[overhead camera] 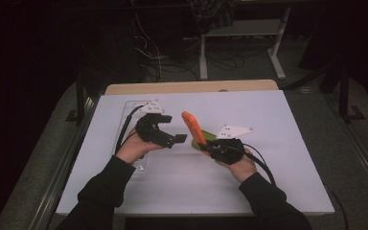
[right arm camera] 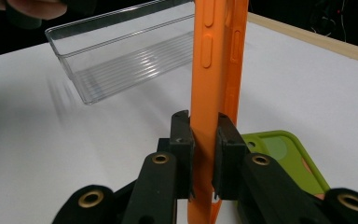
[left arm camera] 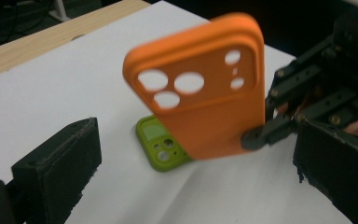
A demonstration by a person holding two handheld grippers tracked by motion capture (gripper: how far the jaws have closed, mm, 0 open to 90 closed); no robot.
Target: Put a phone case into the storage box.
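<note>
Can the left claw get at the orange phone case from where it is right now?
Probably yes. The left claw is open and faces the orange phone case, which the right claw holds upright off the table; nothing shows between them.

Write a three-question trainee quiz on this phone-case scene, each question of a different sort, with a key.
1. True or false: the right tool is shut on the orange phone case.
2. Multiple choice: where does the green phone case lie? A) in the clear plastic tray; B) flat on the white table; C) in the left tool.
3. Fill in: the left tool's jaws stand ____, with nothing between them.

Key: 1 true; 2 B; 3 open.
</note>
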